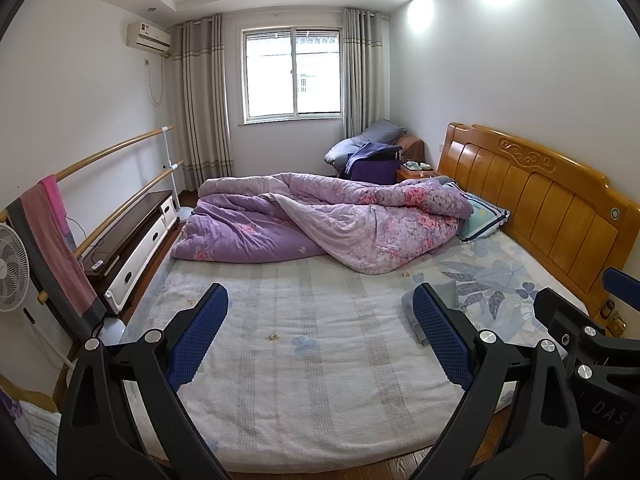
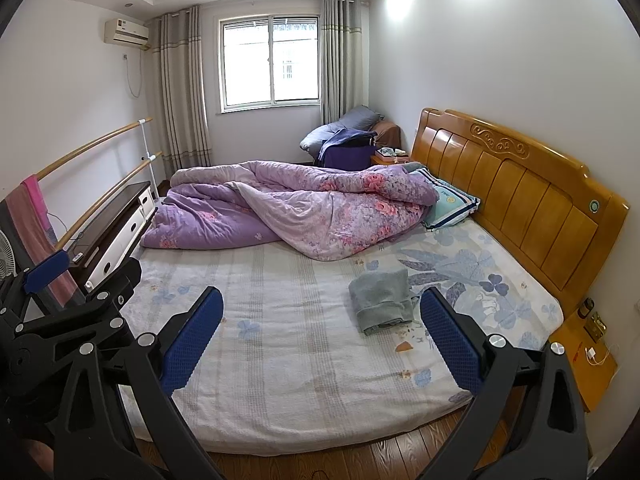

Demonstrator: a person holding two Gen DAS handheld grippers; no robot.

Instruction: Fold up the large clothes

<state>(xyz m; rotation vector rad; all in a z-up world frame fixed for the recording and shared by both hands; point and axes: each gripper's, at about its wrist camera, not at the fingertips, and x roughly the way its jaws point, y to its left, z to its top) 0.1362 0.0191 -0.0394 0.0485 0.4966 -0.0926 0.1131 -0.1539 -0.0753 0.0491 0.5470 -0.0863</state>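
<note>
Both grippers hang over the near edge of the bed (image 2: 280,360), side by side and pointing toward the window end of the room, and each has its jaws spread wide with nothing between the blue pads. The left gripper (image 1: 320,336) faces bare striped sheet ahead of its jaws; the right gripper (image 2: 320,340) has the grey folded garment (image 2: 380,300) lying just ahead of and slightly inside its right-hand finger, on the sheet on the headboard side. From the left wrist view that same garment shows only as a sliver behind the left gripper's right-hand finger, so it lies off to the right of the left jaws and almost straight ahead of the right jaws: the right hand is plainly the nearer one. The garment looks like a compact bundle already doubled over, its longer side running roughly away from the jaws toward the quilt, with a rolled hem at the near end. Further ahead of both jaws, well apart from them, the purple floral quilt (image 2: 288,208) lies heaped across the far half of the bed, its long axis running crosswise to the fingers. A reach for the garment would probably go to the right hand, moving forward and a little right.
</note>
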